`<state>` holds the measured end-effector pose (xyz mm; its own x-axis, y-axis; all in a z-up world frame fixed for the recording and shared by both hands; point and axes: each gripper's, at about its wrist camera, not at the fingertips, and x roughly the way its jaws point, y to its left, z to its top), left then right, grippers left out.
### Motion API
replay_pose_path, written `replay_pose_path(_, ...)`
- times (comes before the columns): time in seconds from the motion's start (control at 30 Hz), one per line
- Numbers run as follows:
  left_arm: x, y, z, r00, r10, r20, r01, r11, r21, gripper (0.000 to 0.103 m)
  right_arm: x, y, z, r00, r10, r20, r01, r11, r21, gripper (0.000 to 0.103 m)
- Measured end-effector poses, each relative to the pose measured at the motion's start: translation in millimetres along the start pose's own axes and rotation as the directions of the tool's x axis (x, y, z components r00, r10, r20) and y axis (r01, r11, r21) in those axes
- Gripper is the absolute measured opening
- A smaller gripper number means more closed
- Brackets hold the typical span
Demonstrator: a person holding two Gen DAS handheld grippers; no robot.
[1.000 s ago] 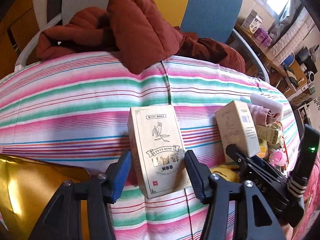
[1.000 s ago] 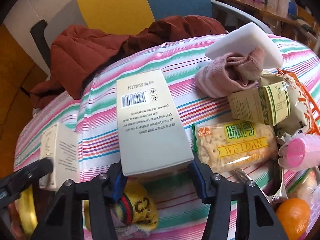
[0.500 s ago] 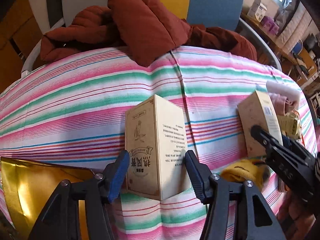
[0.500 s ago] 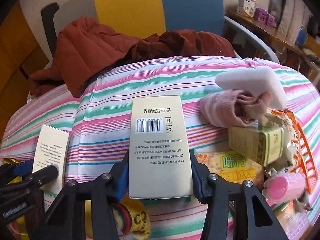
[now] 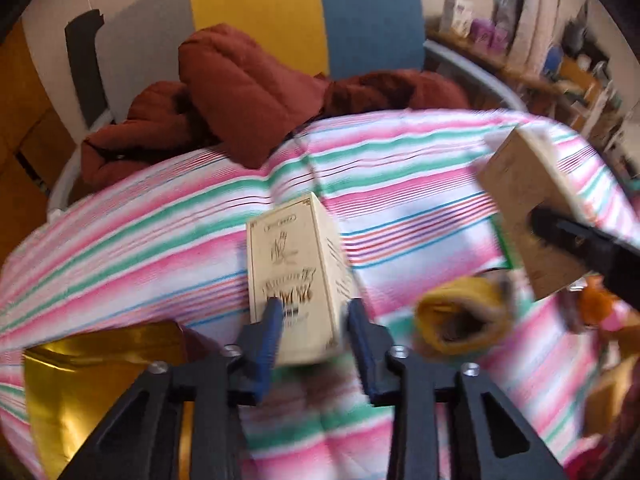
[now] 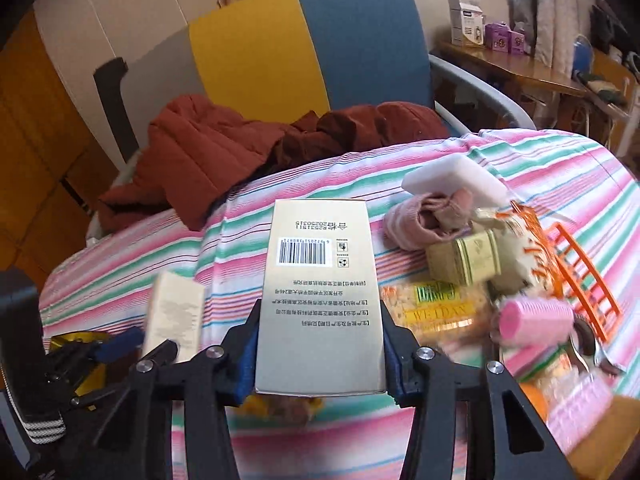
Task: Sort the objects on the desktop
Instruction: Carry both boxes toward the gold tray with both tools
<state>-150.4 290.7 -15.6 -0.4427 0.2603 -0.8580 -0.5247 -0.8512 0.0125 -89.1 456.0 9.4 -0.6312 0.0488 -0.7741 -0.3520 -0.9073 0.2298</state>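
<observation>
My left gripper is shut on a tan tea box and holds it on its edge above the striped cloth. My right gripper is shut on a second tan box, barcode side up, lifted off the cloth. That second box also shows in the left wrist view at the right. The left gripper's box shows in the right wrist view at the lower left.
A gold bag lies at the lower left. A yellow sock lies between the grippers. At the right lie a pink sock, white sponge, snack packet, pink roller and orange basket. A red jacket lies behind.
The left gripper has closed on its box, turned it onto its edge and lifted it. The right gripper has raised its box higher above the cloth.
</observation>
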Motion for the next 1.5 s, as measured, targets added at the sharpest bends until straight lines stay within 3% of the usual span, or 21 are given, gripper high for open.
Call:
replay_pose_path(0.1, -15, -6, -14, 0.993, -0.117, 0.009, 0.117, 0.993, 0.003, 0.028, -13, -2, -15, 1.0, 0.026, 0.009, -0.026, 0.999, 0.02, 0.05)
replay_pose_path(0.2, -24, -5, -25, 0.972, -0.233, 0.016, 0.233, 0.971, -0.052, 0.028, -24, -7, -29, 0.999, 0.039, 0.011, -0.04, 0.998, 0.05, 0.051)
replay_pose_path(0.27, -33, 5, -27, 0.962, -0.266, 0.066, 0.272, 0.955, -0.116, 0.038, -31, -10, -39, 0.999, 0.05, 0.01, -0.051, 0.996, 0.071, 0.051)
replay_pose_path(0.3, -37, 9, -27, 0.963, -0.252, 0.092, 0.262, 0.956, -0.129, 0.042, -33, -12, -43, 0.999, 0.053, 0.01, -0.054, 0.996, 0.077, 0.051)
replay_pose_path(0.37, -40, 19, -19, 0.981, -0.147, 0.126, 0.167, 0.973, -0.162, 0.059, -37, -14, -49, 0.998, 0.06, 0.01, -0.061, 0.995, 0.082, 0.051)
replay_pose_path(0.47, -22, 27, -2, 0.995, -0.079, 0.053, 0.087, 0.98, -0.179, 0.061, -39, -16, -56, 0.997, 0.078, 0.003, -0.078, 0.993, 0.089, 0.051)
replay_pose_path(0.6, 10, 34, 22, 0.999, -0.031, -0.042, 0.023, 0.986, -0.164, 0.061, -36, -16, -58, 0.995, 0.102, 0.002, -0.101, 0.99, 0.1, 0.052)
replay_pose_path(0.67, 33, 38, 25, 0.993, -0.04, -0.113, 0.024, 0.99, -0.14, 0.064, -34, -16, -58, 0.994, 0.112, 0.0, -0.111, 0.988, 0.103, 0.052)
replay_pose_path(0.8, 53, 34, 28, 0.983, -0.089, -0.158, 0.067, 0.988, -0.143, 0.063, -31, -19, -61, 0.992, 0.124, -0.001, -0.123, 0.985, 0.119, 0.052)
replay_pose_path(0.93, 48, 0, 23, 0.98, -0.141, -0.138, 0.131, 0.988, -0.078, 0.065, -29, -23, -61, 0.992, 0.13, 0.003, -0.129, 0.984, 0.126, 0.052)
replay_pose_path(1.03, 47, -18, 16, 0.986, -0.112, -0.121, 0.112, 0.994, -0.009, 0.062, -24, -26, -60, 0.993, 0.117, -0.015, -0.114, 0.985, 0.127, 0.053)
replay_pose_path(1.13, 50, -8, 12, 0.984, -0.131, -0.124, 0.123, 0.99, -0.074, 0.054, -19, -31, -61, 0.993, 0.117, -0.017, -0.114, 0.983, 0.143, 0.053)
replay_pose_path(1.3, 48, 15, 5, 0.974, -0.189, -0.123, 0.164, 0.968, -0.189, 0.052, -16, -37, -63, 0.989, 0.148, -0.011, -0.143, 0.971, 0.192, 0.051)
replay_pose_path(1.5, 13, 25, -5, 0.974, -0.218, -0.064, 0.202, 0.958, -0.202, 0.052, -36, -35, -66, 0.986, 0.165, 0.009, -0.163, 0.965, 0.204, 0.051)
